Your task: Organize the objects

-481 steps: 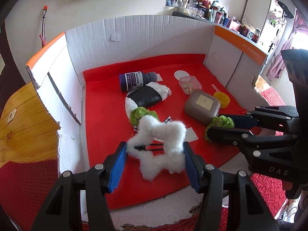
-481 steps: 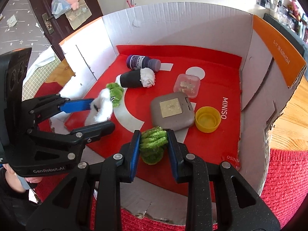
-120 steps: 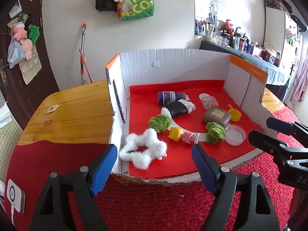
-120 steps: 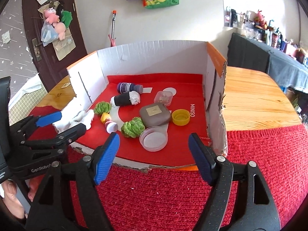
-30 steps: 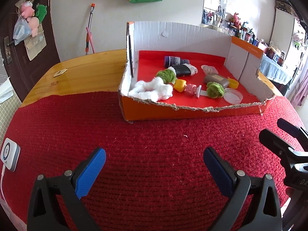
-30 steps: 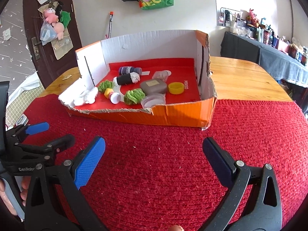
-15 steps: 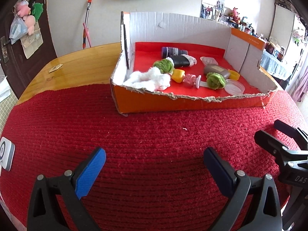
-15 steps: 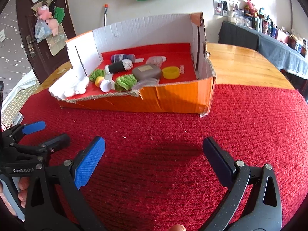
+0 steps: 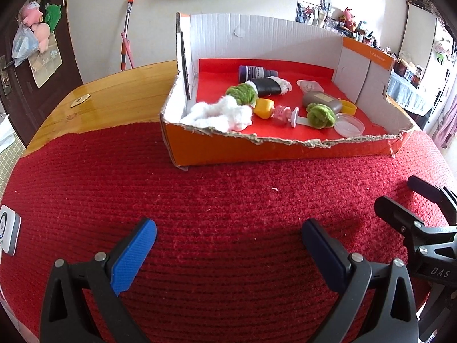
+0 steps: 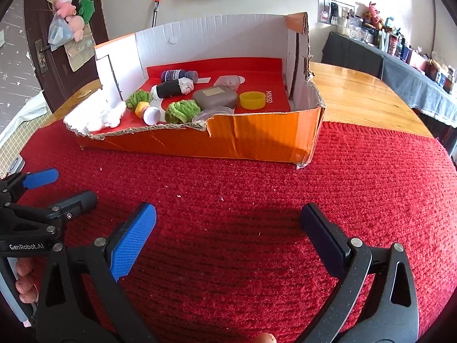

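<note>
The task looks finished: the white fluff (image 9: pixel 220 113), green pom-poms (image 9: pixel 321 115), bottle (image 9: pixel 255 72), grey case (image 10: pixel 215 97) and yellow cap (image 10: pixel 252 99) all lie inside the box (image 9: pixel 285 150). The left gripper (image 9: pixel 228 244) and right gripper (image 10: pixel 227 228) hover empty, jaws wide apart, over the red mat (image 9: pixel 228 194), well short of the box.

Bright daylight, sharp focus, strong fisheye edge distortion.

Box (image 9: pixel 285 151): orange outside, white walls, red floor. Mat (image 9: pixel 200 214): ribbed red. Fluffy star (image 9: pixel 220 113) white, two pompoms (image 9: pixel 321 115) green, cap (image 10: pixel 252 100) yellow, case (image 10: pixel 215 98) grey-brown, gripper pads (image 10: pixel 132 240) blue.
</note>
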Motion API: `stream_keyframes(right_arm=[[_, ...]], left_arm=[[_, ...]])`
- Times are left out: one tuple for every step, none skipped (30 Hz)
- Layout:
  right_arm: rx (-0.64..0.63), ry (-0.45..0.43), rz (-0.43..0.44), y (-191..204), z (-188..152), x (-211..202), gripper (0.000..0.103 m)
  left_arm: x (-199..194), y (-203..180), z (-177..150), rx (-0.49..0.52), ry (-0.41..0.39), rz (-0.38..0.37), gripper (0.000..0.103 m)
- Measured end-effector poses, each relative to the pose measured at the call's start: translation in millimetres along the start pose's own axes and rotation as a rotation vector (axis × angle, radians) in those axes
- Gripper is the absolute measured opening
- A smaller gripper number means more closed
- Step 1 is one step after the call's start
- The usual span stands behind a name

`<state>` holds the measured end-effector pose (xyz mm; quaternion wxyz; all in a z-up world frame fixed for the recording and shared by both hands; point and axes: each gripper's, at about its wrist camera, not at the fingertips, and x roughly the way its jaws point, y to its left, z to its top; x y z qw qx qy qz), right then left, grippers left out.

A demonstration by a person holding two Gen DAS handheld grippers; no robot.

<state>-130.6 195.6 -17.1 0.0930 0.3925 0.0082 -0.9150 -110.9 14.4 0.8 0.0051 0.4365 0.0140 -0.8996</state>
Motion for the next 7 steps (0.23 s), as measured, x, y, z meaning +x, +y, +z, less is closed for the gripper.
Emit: stream_keyframes(right_arm=[[0.002,0.0,0.001,-0.3,0.0,-0.1,0.103],[0.004,0.0,0.002,-0.3,-0.2,-0.1,0.103],[0.003,0.0,0.001,-0.5,0.1,-0.2,0.103],[0.003,0.0,0.0,-0.5,0.1,-0.3,0.103],[0.003,0.0,0.0,-0.5,0.1,-0.2,0.103],[0.002,0.0,-0.002,-0.5,-0.1,-0.3,0.103],[0.002,0.0,-0.002,-0.5,-0.2,-0.4,0.103]], left_arm=[[0.0,0.1,0.0,0.0,0.0,0.0,0.103],[0.1,0.1,0.0,0.0,-0.001,0.0,0.103],[0.0,0.2,0.0,0.0,-0.001,0.0,0.103],[0.2,0.3,0.0,0.0,0.0,0.0,0.103],[0.1,0.2,0.0,0.0,0.0,0.0,0.103],[0.1,0.2,0.0,0.0,0.0,0.0,0.103],[0.1,0.2,-0.1,-0.001,0.0,0.001,0.103]])
